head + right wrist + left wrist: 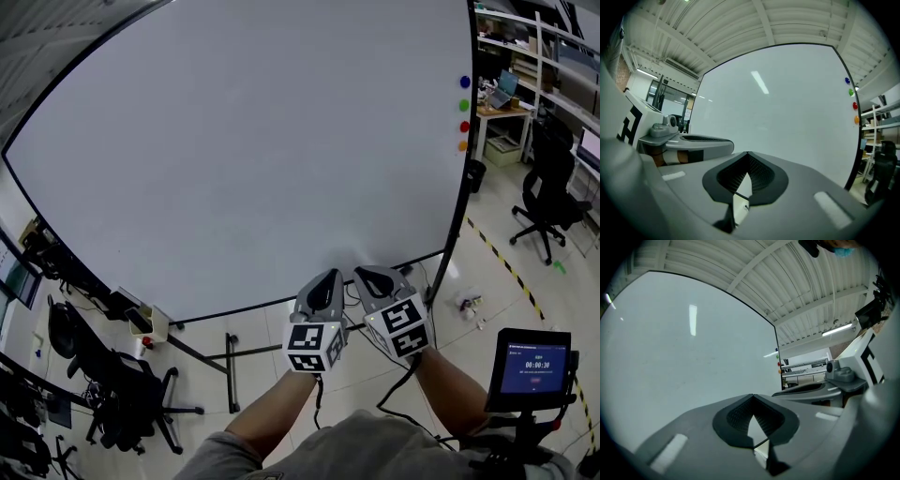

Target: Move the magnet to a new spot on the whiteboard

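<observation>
A large whiteboard (244, 141) stands before me. Several round magnets cling in a column near its right edge: blue (465, 82), green (464, 106), red (464, 127) and orange (462, 145). The same magnets, among them the blue magnet (847, 80) and the red magnet (855, 105), show in the right gripper view. My left gripper (323, 278) and right gripper (372, 275) are held side by side low in front of the board's bottom edge, far from the magnets. Both have their jaws shut with nothing between them.
The board's dark stand leg (457, 234) runs down at the right. Office chairs (544, 202) (122, 394), a desk with a laptop (502, 94), shelves at the far right and a small screen (534, 366) on a stand surround me. Yellow-black tape (506, 267) marks the floor.
</observation>
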A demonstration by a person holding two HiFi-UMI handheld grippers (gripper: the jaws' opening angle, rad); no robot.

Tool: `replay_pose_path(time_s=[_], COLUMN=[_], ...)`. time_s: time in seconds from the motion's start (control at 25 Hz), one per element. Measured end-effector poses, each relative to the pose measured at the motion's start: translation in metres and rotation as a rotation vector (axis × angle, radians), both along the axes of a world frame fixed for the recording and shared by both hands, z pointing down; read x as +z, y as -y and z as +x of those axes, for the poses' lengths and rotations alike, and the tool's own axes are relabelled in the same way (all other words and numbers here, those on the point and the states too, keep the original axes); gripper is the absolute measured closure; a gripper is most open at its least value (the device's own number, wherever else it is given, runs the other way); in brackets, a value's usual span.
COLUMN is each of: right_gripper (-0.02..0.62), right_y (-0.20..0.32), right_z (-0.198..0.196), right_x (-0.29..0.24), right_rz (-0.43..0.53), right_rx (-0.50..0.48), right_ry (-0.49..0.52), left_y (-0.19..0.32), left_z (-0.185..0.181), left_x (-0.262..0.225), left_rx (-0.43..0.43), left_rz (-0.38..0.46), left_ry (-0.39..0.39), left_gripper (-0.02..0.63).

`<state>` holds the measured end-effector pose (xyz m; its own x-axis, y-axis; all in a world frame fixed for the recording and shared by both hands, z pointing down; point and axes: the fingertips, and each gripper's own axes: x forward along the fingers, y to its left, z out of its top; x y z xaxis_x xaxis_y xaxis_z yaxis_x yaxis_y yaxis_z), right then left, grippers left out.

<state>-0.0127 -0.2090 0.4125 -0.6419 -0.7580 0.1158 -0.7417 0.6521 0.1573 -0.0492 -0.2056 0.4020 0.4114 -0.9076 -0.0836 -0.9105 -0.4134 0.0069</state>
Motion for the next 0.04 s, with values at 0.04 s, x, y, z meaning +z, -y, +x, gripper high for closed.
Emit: replay_pose_path(time_s=[0.04], right_gripper=[0.589], right_y=[0.0006], right_z=[0.0], right_x=[-0.0002], right_rz=[0.0], right_rx=[0.0], right_ry=[-0.001], left_y=[0.0006], left_z=[-0.0001], left_x=[-0.0002], left_rx=[0.0], left_rz=[0.0], left_ry=[-0.001], left_gripper=[0.609])
